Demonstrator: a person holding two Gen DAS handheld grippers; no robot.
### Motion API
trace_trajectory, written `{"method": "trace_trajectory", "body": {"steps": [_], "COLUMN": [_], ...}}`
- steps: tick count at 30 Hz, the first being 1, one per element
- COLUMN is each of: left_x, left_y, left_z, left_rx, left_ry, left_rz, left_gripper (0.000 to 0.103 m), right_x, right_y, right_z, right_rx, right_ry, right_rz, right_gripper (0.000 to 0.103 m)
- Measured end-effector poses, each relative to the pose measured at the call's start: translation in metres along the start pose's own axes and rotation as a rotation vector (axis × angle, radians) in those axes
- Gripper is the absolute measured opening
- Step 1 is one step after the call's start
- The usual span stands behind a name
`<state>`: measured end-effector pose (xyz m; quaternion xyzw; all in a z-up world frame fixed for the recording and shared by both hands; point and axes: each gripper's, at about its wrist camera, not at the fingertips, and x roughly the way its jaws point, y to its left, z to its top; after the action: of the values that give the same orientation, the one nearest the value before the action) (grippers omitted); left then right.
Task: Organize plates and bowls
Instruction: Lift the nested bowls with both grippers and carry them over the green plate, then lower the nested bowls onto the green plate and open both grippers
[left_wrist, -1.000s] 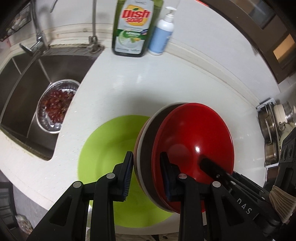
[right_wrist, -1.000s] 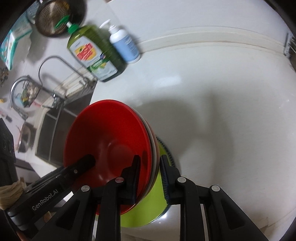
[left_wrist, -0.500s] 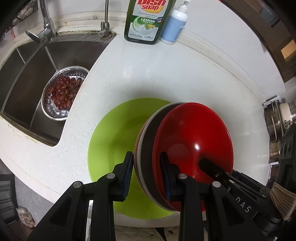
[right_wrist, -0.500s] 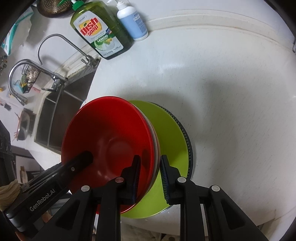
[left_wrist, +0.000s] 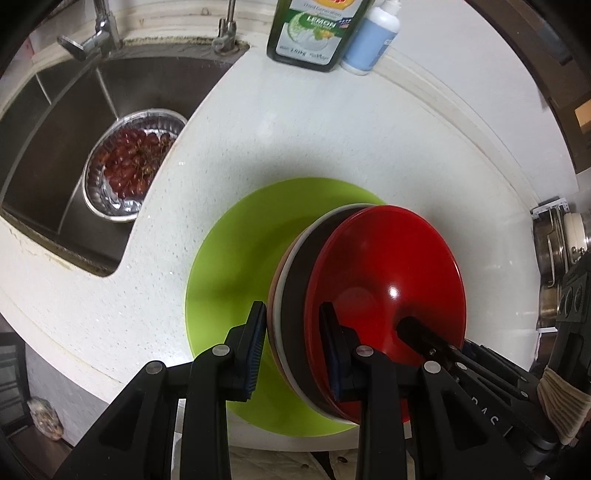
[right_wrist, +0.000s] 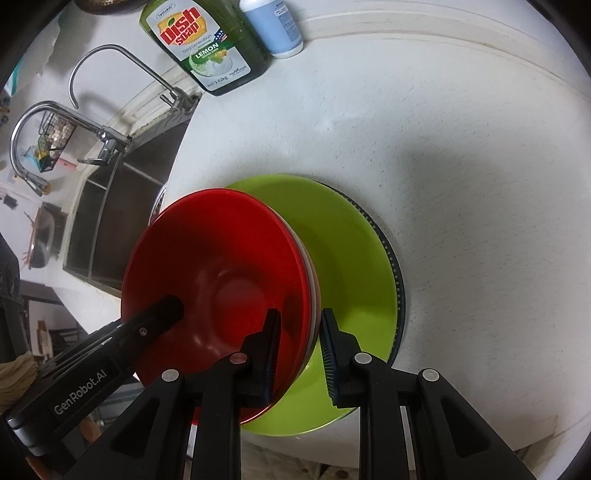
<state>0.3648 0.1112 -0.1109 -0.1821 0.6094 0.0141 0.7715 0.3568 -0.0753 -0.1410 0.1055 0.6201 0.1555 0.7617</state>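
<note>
The stack of bowls, red one on top, hangs tilted over a green plate on the white counter; the left gripper clamps its near rim, one finger inside the red bowl, one under the stack. A sink with a bowl of grapes sits to the left.

From the right wrist, the right gripper pinches the stack's other rim the same way above the green plate, dish soap bottle beyond.

Red bowl, lime-green plate
</note>
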Motion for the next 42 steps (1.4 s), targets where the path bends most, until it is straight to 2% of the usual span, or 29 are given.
{"method": "trace_trajectory", "body": {"steps": [8,10,11,12,15,17,18,25,31,36,42], "left_x": [0.004,0.003,0.002,0.0,-0.011,-0.021,-0.025,-0.073,-0.102,-0.11,-0.116], "left_y": [0.003,0.004,0.004,0.004,0.004,-0.001,-0.003,-0.024,-0.03,-0.035,-0.033], "left_z": [0.001,0.002,0.002,0.002,0.001,-0.002,-0.004,-0.032,-0.066,-0.102,-0.154], "left_rx": [-0.012,0.0,0.006,0.012,0.041,0.094,0.116,0.226,0.254,0.269,0.265], "left_ry": [0.016,0.017,0.006,-0.009,-0.063,-0.106,-0.127,-0.34,-0.46,-0.531,-0.579], "left_rz": [-0.031,-0.026,-0.01,0.015,0.044,0.079,0.096,0.185,0.167,0.194,0.163], "left_gripper": [0.032,0.035,0.04,0.048,0.057,0.061,0.063,0.075,0.086,0.088,0.093], "right_x": [0.0,0.0,-0.001,-0.002,-0.01,-0.018,-0.024,-0.071,-0.114,-0.133,-0.149], "right_y": [0.004,0.006,0.007,0.007,0.007,0.006,0.006,-0.005,-0.012,-0.018,-0.019], "right_z": [0.0,0.0,-0.001,-0.001,-0.004,-0.006,-0.008,-0.036,-0.07,-0.101,-0.156], "right_rx": [-0.02,-0.034,-0.037,-0.044,-0.055,-0.057,-0.054,-0.029,-0.012,-0.029,-0.087], "right_ry": [-0.016,-0.022,-0.03,-0.041,-0.083,-0.12,-0.143,-0.311,-0.528,-0.615,-0.693], "right_rz": [0.004,-0.004,-0.005,-0.009,-0.02,-0.024,-0.03,-0.024,-0.112,-0.161,-0.219], "right_gripper": [0.026,0.026,0.026,0.026,0.031,0.047,0.049,0.05,0.074,0.076,0.076]}}
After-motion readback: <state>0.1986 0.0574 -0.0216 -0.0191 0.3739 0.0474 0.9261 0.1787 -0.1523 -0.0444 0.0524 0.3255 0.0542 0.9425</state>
